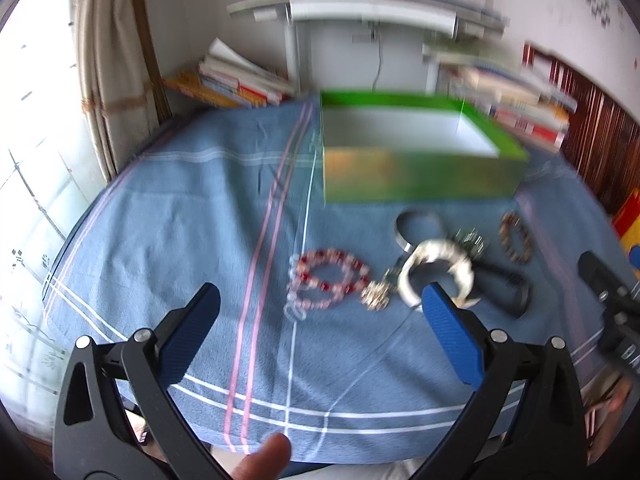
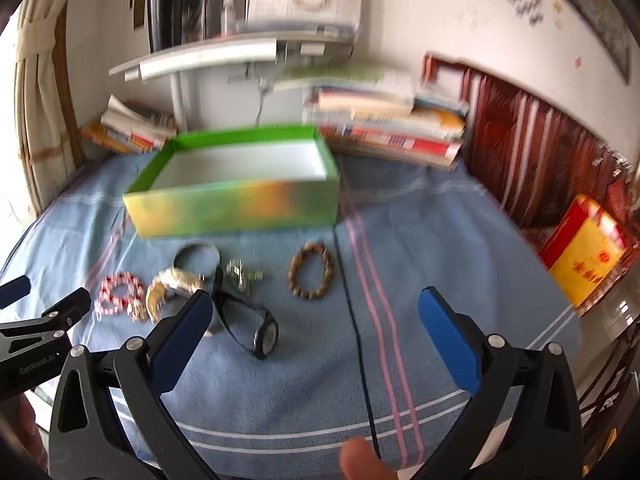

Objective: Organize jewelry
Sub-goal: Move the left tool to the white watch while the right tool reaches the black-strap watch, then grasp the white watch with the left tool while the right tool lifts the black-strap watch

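Open green box (image 2: 236, 200); before it lie about 6 blurred jewelry pieces (image 2: 188, 284), flat.

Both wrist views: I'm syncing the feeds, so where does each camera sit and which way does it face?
Left wrist: on the left claw, facing the green box across the cloth; a fingertip shows below.
Right wrist: on the right claw, facing the same box; a fingertip shows.
Shared: box, red bead bracelet.

Both wrist views look down-forward, sharing the green box (image 1: 416, 152) (image 2: 236, 196).
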Motion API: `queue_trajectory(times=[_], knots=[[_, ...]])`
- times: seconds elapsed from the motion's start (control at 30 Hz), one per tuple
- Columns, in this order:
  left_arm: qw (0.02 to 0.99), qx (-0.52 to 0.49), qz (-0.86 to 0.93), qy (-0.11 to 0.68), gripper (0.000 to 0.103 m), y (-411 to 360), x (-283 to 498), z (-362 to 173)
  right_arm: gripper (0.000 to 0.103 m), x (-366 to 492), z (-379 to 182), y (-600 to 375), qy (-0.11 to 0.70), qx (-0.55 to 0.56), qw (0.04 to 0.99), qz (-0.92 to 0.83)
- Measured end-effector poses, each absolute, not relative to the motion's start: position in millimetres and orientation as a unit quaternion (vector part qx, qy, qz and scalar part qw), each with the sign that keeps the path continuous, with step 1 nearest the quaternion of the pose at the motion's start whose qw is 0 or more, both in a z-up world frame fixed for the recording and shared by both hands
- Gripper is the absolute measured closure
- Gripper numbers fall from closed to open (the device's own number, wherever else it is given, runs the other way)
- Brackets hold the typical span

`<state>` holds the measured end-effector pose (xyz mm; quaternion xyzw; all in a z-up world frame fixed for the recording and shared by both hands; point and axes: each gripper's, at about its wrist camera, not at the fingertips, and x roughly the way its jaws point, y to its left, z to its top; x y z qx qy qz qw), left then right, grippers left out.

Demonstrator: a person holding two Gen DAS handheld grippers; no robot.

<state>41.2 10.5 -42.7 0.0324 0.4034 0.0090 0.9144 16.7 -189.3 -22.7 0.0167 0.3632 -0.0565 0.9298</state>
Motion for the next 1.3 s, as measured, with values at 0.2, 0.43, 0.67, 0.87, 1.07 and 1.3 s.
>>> queue_trajectory(times=[0.2,0.43,0.67,0.87,1.07,1.3], knots=[[0.9,0.024,-0.021,0.435,0.008,18.0,57.7,-64.1,0.015,38.6,-52.0,-201.7,0.43,0.038,0.902,-0.015],[0.889,0.004,-0.048,0.456,0.027,14.1,82.2,-70.5,0.053,60.6,-59.7,-209.5,0.464,0.066,0.884,0.011],[0.877,0.035,-0.083,0.473,0.034,-25.1,100.1,-85.2,0.053,71.1,-65.8,-193.9,0.482,0.044,0.874,0.042],[0.868,0.043,-0.085,0.487,0.066,-37.1,112.0,-98.7,0.066,84.4,-86.0,-181.5,0.508,0.023,0.86,0.047],[0.866,0.03,-0.1,0.488,0.095,-37.0,115.7,-97.6,0.089,87.6,-88.9,-183.0,0.505,0.025,0.861,0.048],[0.876,0.001,-0.08,0.476,0.093,-9.0,111.6,-84.6,0.089,81.6,-72.8,-207.5,0.482,0.041,0.875,0.014]])
